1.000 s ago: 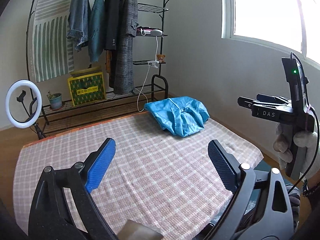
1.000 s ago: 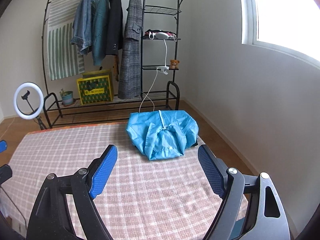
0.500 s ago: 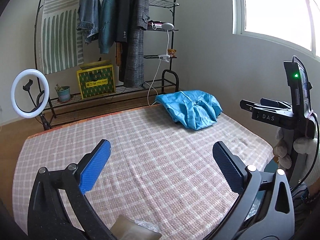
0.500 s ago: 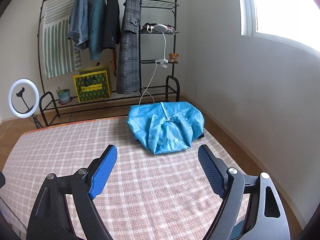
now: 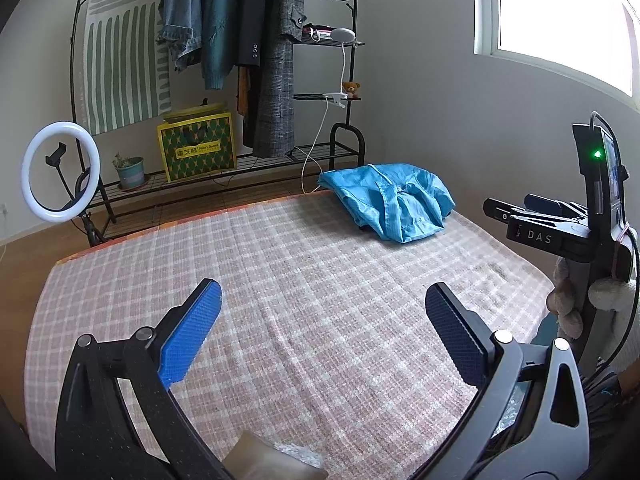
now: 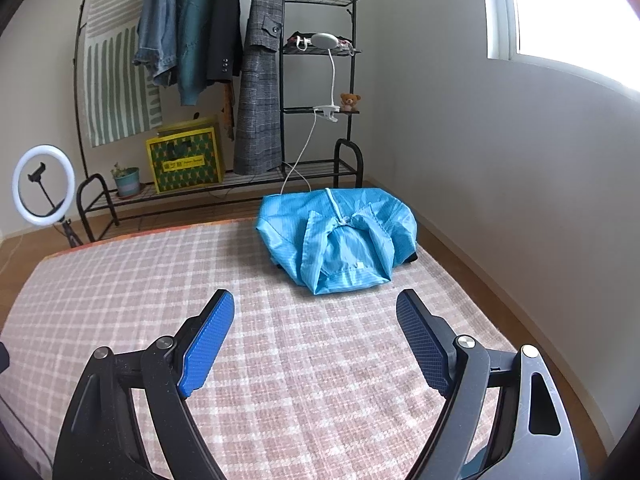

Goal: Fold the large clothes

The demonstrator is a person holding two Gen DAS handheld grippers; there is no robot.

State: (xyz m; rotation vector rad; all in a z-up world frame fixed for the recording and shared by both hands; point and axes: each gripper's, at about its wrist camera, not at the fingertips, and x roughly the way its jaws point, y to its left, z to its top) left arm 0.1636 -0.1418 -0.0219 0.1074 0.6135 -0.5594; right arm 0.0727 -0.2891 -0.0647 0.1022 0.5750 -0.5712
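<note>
Blue jacket (image 6: 338,236) lying bunched, sleeves tucked in, at far right corner of plaid-covered bed (image 6: 280,360). Left claw (image 5: 322,332) and right claw (image 6: 314,336) both spread, empty, well short. Folded or merely heaped: unclear.

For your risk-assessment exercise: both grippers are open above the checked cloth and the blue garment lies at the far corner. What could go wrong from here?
1. The blue garment lies bunched at the far corner of the checked cloth; a pull could slide it over the edge.
2. A white cable hangs just behind it and might snag.
3. Its overlapping layers may lead the right gripper or left gripper to pinch several at once.
</note>
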